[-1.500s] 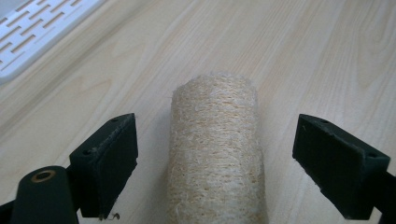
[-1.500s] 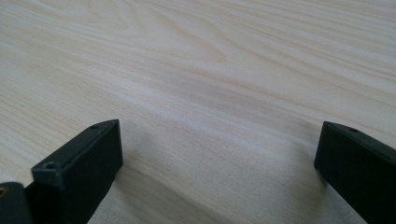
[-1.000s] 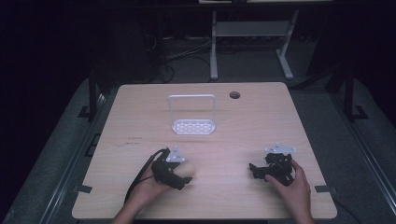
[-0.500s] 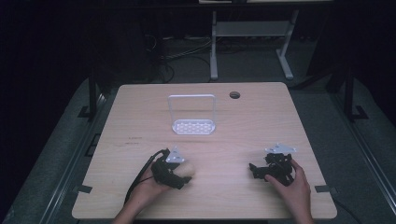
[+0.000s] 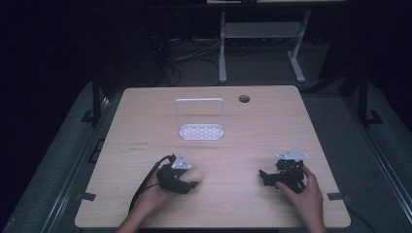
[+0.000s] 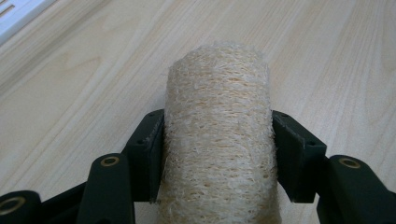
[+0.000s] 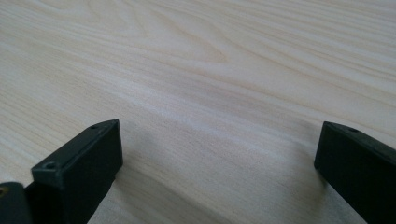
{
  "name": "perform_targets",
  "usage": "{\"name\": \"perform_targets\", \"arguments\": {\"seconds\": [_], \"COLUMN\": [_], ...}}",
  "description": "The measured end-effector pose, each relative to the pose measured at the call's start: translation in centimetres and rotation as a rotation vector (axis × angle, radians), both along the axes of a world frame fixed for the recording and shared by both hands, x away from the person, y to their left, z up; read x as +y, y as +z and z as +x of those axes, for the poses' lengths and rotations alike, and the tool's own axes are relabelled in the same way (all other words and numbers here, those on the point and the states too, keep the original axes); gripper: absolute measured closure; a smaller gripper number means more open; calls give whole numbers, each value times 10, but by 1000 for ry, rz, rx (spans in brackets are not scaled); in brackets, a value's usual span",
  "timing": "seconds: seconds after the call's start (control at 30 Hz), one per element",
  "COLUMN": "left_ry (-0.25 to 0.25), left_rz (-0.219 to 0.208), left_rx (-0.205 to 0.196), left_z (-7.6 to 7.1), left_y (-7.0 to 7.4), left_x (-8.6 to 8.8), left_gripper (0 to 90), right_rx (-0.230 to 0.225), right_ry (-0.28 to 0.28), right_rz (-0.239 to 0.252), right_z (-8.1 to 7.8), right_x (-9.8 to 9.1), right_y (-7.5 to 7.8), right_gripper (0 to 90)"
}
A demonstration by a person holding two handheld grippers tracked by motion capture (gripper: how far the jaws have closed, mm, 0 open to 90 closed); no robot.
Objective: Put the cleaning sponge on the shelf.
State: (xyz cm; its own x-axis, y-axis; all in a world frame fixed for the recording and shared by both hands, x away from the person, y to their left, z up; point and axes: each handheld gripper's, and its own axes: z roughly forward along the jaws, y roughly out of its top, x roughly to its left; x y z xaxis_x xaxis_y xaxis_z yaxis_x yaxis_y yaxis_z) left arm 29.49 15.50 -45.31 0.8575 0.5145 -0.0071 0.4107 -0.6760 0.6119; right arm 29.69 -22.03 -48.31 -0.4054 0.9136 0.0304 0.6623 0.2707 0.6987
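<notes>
loofah rolls: 1 (image 6: 217, 140) | white wire racks: 1 (image 5: 200, 119) | grippers: 2, left gripper (image 5: 190, 180), right gripper (image 5: 265, 177) | hands: 2 | tables: 1 (image 5: 272, 126) | round holes in the tabletop: 1 (image 5: 244, 99)

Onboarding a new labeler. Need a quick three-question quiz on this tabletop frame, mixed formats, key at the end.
1. True or false: the left claw has its pads against the loofah roll.
2. What lies between the jaws of the right claw? A) a loofah B) bare table C) the white rack
3. Fill in: the white rack stands on the table on its ____ side, away from the person's hands.

Key:
1. True; the jaws have just been closing, with the roll between them.
2. B
3. far
</notes>
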Motion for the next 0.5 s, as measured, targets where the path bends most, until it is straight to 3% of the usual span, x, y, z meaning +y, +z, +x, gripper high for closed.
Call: {"name": "perform_targets", "arguments": {"seconds": [0.5], "left_ry": [15], "left_rz": [-37], "left_rx": [-2], "left_z": [2], "left_y": [5], "left_x": [5], "left_gripper": [415], "right_rx": [0], "right_ry": [0], "right_rz": [-1], "right_z": [0], "right_x": [0], "right_y": [0], "right_gripper": [6]}}
